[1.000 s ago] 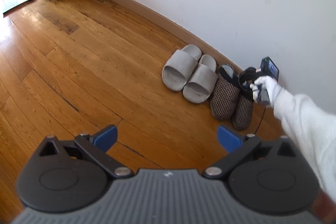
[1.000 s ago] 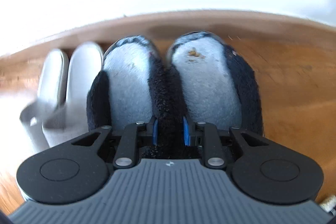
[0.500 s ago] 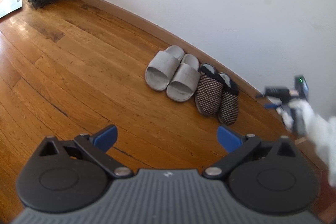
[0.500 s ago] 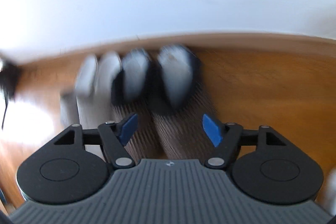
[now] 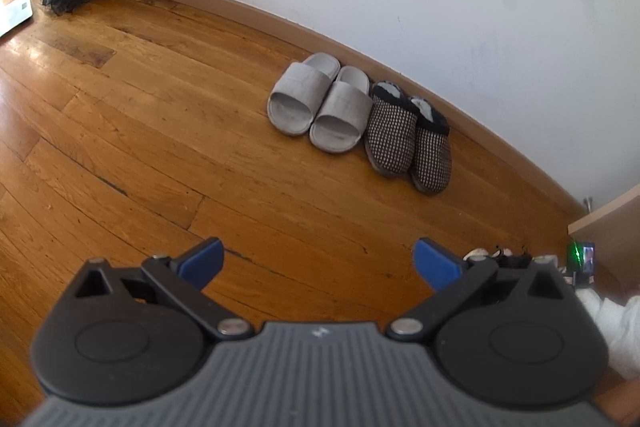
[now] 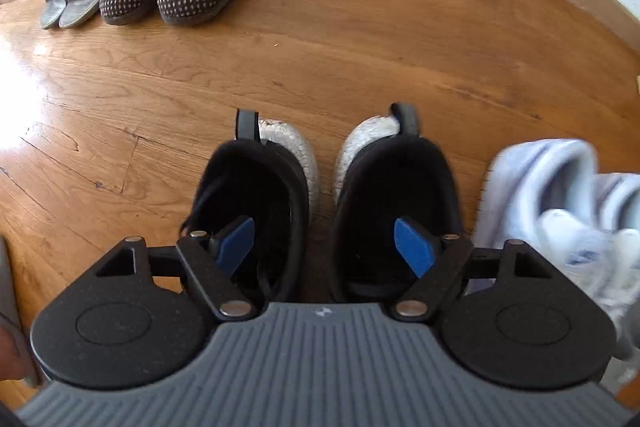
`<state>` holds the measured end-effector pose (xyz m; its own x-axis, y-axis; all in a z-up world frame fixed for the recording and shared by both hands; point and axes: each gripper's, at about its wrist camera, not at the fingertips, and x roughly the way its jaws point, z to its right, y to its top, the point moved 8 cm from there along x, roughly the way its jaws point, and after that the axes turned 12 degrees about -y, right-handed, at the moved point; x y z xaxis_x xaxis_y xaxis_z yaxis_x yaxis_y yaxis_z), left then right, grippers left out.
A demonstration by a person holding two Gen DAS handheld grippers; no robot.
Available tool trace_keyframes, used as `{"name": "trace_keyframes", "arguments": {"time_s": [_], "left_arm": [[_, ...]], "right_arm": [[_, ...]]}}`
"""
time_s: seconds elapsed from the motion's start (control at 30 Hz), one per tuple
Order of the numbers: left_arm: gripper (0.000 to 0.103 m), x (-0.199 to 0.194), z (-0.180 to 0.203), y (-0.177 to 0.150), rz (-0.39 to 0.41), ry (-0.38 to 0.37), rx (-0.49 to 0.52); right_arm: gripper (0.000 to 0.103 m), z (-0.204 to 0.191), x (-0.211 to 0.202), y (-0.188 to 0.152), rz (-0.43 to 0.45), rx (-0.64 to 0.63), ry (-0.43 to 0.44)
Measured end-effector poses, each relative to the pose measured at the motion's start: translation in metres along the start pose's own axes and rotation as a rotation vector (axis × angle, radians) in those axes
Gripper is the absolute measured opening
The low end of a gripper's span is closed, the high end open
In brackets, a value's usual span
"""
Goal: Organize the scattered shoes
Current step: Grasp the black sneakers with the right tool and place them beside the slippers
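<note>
Against the baseboard I see the grey rubber slides (image 5: 320, 103) and brown dotted fabric slippers (image 5: 408, 139) lined up side by side. My left gripper (image 5: 318, 263) hangs wide apart over bare wooden floor (image 5: 160, 131). My right gripper (image 6: 324, 243) is closing above two black fleece-lined shoes (image 6: 316, 195), each blue pad over one shoe's opening, gripping nothing.
</note>
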<state>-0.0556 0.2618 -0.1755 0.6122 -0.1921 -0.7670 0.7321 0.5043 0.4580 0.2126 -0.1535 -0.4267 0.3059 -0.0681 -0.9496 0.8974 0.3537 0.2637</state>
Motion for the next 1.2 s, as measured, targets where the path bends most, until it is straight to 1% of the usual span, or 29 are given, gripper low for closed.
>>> {"name": "trace_keyframes", "arguments": {"time_s": [0.03,0.07,0.1,0.17,0.23,0.27,0.37,0.47,0.5,0.57,0.63,0.7,0.8,0.9,1.03,1.13,1.17,1.2], "left_arm": [[0.103,0.002,0.001,0.0,-0.007,0.004,0.006],[0.103,0.003,0.001,0.001,-0.009,0.004,0.007],[0.103,0.003,0.001,0.001,-0.011,0.004,0.007],[0.103,0.008,-0.001,0.003,-0.024,0.001,0.005],[0.103,0.012,-0.003,0.006,-0.04,0.007,0.0],[0.103,0.015,-0.004,0.006,-0.045,0.013,-0.003],[0.103,0.023,-0.009,0.01,-0.062,0.03,-0.019],[0.103,0.033,-0.011,0.012,-0.086,0.052,-0.021],[0.103,0.036,-0.012,0.011,-0.097,0.062,-0.017],[0.103,0.039,-0.012,0.01,-0.11,0.074,-0.012],[0.103,0.042,-0.013,0.008,-0.127,0.095,-0.003],[0.103,0.044,-0.014,0.007,-0.137,0.109,0.002],[0.103,0.046,-0.013,0.006,-0.151,0.117,0.007],[0.103,0.046,-0.008,0.007,-0.154,0.115,0.021],[0.103,0.04,0.004,0.006,-0.14,0.1,0.074],[0.103,0.03,0.013,0.004,-0.106,0.084,0.108],[0.103,0.028,0.015,0.004,-0.095,0.074,0.116],[0.103,0.026,0.018,0.004,-0.082,0.063,0.122]], "right_arm": [[0.041,0.001,0.003,0.001,0.016,0.004,-0.006],[0.019,0.001,0.004,0.004,0.034,0.009,-0.016],[0.019,0.0,0.005,0.006,0.041,0.011,-0.026],[0.016,-0.003,0.005,0.015,0.033,0.039,-0.046],[0.016,-0.005,0.001,0.028,0.026,0.059,-0.041],[0.016,-0.006,0.002,0.036,0.031,0.055,-0.039],[0.015,0.003,0.007,0.085,0.056,0.116,-0.052],[0.015,0.008,0.013,0.122,0.085,0.147,-0.06],[0.015,0.008,0.017,0.14,0.098,0.159,-0.065],[0.015,0.006,0.029,0.187,0.131,0.184,-0.068],[0.015,0.001,0.037,0.226,0.165,0.201,-0.054],[0.015,-0.003,0.042,0.251,0.187,0.218,-0.038],[0.015,-0.008,0.049,0.288,0.201,0.293,-0.01],[0.015,-0.018,0.057,0.295,0.208,0.296,-0.03],[0.018,-0.017,0.059,0.296,0.224,0.357,-0.03],[0.029,-0.016,0.054,0.292,0.241,0.335,-0.026],[0.039,-0.014,0.05,0.291,0.246,0.336,-0.021],[0.044,-0.013,0.046,0.289,0.251,0.337,-0.015]]}}
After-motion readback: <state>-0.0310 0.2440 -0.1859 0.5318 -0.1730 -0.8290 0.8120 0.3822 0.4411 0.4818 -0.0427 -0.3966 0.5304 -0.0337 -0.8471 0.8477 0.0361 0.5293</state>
